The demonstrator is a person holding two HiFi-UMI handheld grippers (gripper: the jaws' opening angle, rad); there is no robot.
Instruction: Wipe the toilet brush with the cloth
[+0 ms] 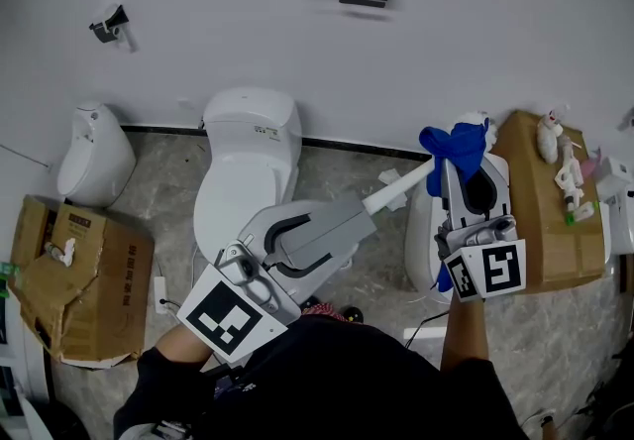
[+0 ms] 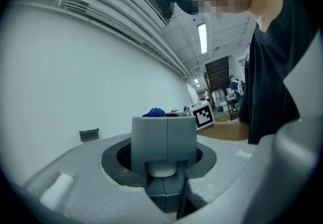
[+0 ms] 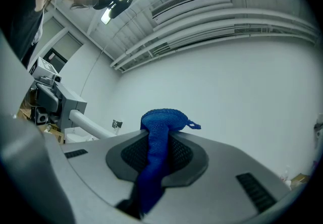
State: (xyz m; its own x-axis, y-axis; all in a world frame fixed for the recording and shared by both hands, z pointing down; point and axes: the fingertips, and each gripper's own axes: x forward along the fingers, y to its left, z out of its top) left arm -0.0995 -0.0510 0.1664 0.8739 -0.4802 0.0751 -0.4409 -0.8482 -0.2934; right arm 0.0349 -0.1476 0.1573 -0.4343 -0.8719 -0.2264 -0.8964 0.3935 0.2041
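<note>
In the head view my left gripper [image 1: 369,213] is shut on the white handle of the toilet brush [image 1: 401,186], which slants up and right to the blue cloth [image 1: 456,144]. My right gripper [image 1: 448,167] is shut on that cloth, which wraps the handle's far end; I cannot make out the brush head. The left gripper view shows the left gripper [image 2: 165,134] closed around the handle's white end [image 2: 161,170], with the cloth [image 2: 154,112] beyond. In the right gripper view the cloth [image 3: 157,137] hangs pinched in the right gripper [image 3: 154,150], and the handle [image 3: 91,126] lies to its left.
A white toilet [image 1: 248,156] stands against the wall, and a white fixture [image 1: 94,156] stands left of it. Another white fixture [image 1: 421,230] lies under my right gripper. Cardboard boxes sit at the left [image 1: 84,279] and right [image 1: 550,220]. A cable crosses the floor [image 1: 426,324].
</note>
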